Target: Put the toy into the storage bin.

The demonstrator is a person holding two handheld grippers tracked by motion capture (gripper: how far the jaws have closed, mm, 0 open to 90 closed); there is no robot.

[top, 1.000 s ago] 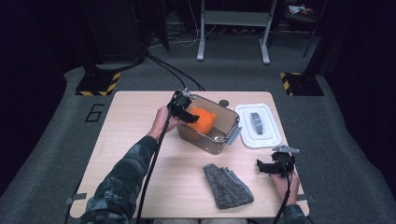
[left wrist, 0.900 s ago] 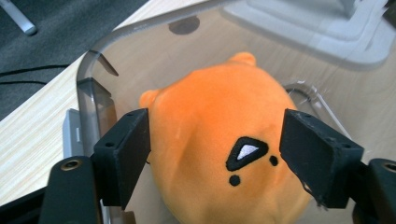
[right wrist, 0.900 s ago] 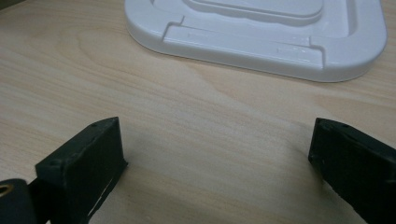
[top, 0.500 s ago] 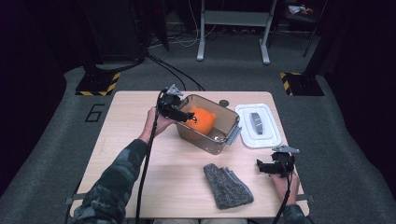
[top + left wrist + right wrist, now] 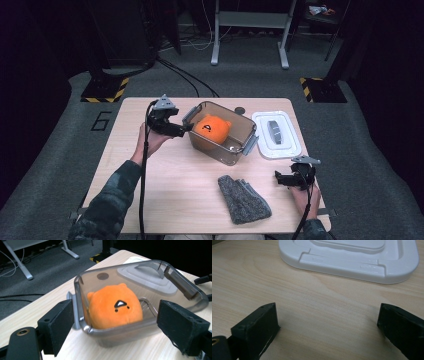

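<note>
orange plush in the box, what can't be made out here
- Orange plush: its underside, left gripper view, hidden by the box wall.
- White lid: far part, right gripper view, cut off by the top edge.
- Grey cloth: too small in the high view to identify.

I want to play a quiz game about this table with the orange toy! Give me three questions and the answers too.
1. True or false: the orange plush toy sits inside the clear plastic box.
2. What lies on the table right of the box: A) a white lid, B) a red cup, C) a blue book?
3. Fill in: the grey knitted ____ lies near the table's front edge.

Key:
1. True.
2. A, the white lid.
3. Sock, or something like it; the grey knitted cloth is too small to name for sure.
</note>
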